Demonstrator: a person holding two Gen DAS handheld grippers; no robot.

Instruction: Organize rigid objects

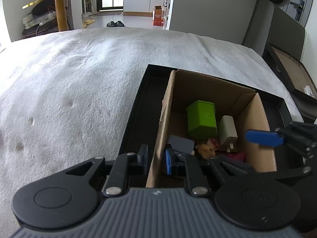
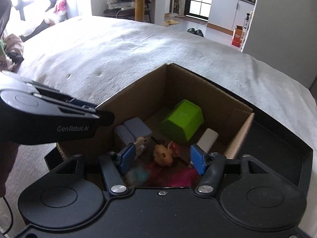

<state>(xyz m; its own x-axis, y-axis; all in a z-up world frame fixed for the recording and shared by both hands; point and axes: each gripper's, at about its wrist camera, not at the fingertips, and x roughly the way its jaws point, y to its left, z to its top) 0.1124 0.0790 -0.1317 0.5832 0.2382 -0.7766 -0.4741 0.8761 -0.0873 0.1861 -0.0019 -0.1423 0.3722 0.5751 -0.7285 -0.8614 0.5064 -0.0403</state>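
An open cardboard box [image 1: 208, 85] stands in a black tray [image 1: 138, 109] on a white blanket. Inside lie a green bin [image 2: 183, 121] on its side, a white charger [image 2: 208, 138], a grey-blue block [image 2: 134, 130], a small doll figure [image 2: 162, 154] and something magenta [image 2: 178, 175]. My left gripper [image 1: 156, 154] is shut on the box's left wall, one pad on each side of the card. My right gripper [image 2: 162, 158] hangs open over the box's near end, the doll below and between its blue pads [image 2: 126, 156] without touching them.
The white blanket [image 1: 79, 79] covers the bed to the left of and behind the tray. A dark stand with another flat box [image 1: 293, 69] is at the far right. Beyond the bed are a gold table [image 1: 59, 10], slippers and a doorway.
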